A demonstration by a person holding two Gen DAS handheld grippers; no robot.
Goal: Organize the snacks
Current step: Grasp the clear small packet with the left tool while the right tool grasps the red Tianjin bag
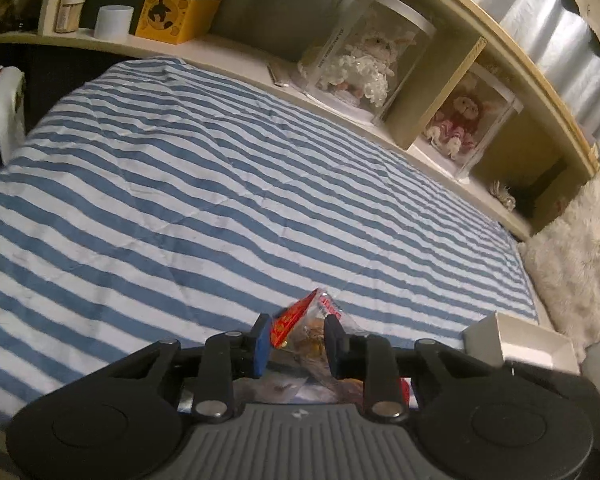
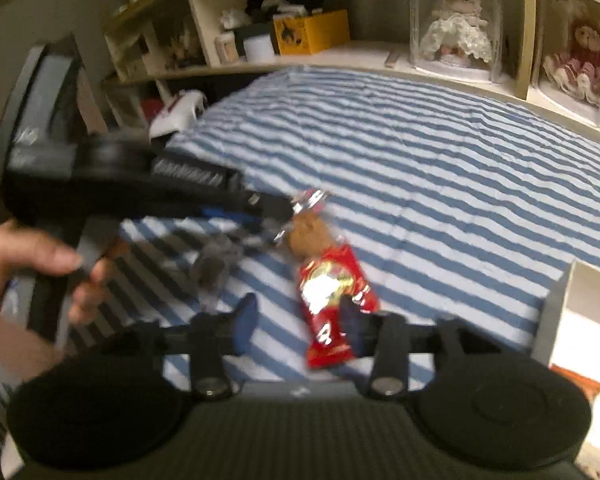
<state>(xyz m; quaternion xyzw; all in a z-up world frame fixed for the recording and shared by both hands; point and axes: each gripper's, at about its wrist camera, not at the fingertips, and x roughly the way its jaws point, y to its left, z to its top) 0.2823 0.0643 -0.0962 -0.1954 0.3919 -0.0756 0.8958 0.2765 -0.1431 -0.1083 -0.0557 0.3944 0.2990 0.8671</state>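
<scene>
Over the striped bedspread (image 1: 204, 184) | left gripper (image 1: 298, 340) clamps one end of red snack packet (image 2: 332, 292), lifting it off the cover | right gripper (image 2: 300, 324) hangs spread wide just near the packet, seemingly not touching | white box (image 1: 520, 340) at bedspread's corner

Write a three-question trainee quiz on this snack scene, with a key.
1. True or false: the left gripper is shut on the snack packet.
2. What is the right gripper holding? A) the packet B) a doll C) nothing
3. Fill in: the white box sits on the ____ bedspread.

Key: 1 true; 2 C; 3 striped.
</scene>
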